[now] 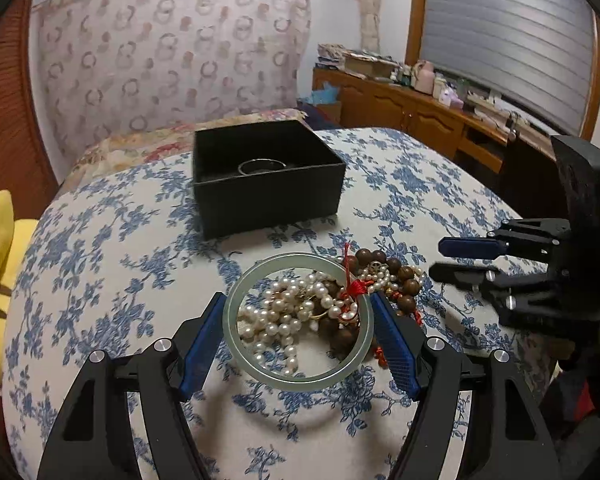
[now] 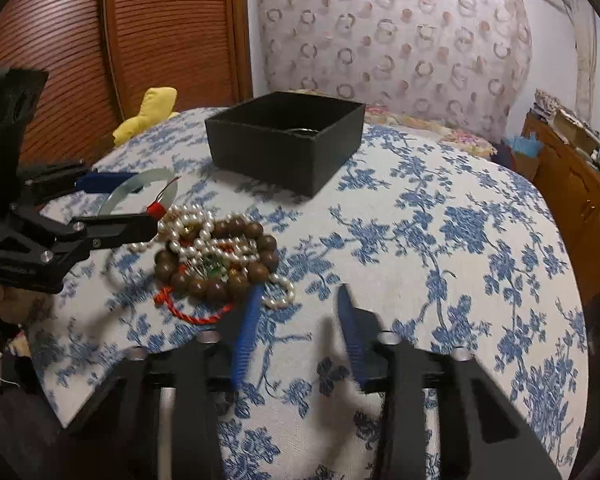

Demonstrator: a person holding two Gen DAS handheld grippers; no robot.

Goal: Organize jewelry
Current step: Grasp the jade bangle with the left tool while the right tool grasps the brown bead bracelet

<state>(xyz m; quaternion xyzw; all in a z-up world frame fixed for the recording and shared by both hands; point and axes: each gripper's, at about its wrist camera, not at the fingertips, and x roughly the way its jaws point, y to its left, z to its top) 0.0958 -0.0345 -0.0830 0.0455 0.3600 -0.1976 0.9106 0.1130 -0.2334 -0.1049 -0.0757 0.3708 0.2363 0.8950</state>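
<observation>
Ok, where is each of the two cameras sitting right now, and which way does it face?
Left wrist: rides the left hand-held gripper, facing across the bed toward the black box; its own blue fingers flank the pale bangle, and the right hand-held gripper enters from the right.
Right wrist: rides the right hand-held gripper, low over the floral cover, facing the box; its own fingers are apart and hold nothing, with the left hand-held gripper at left.
Shared: box, bangle, pearls, wooden beads.
</observation>
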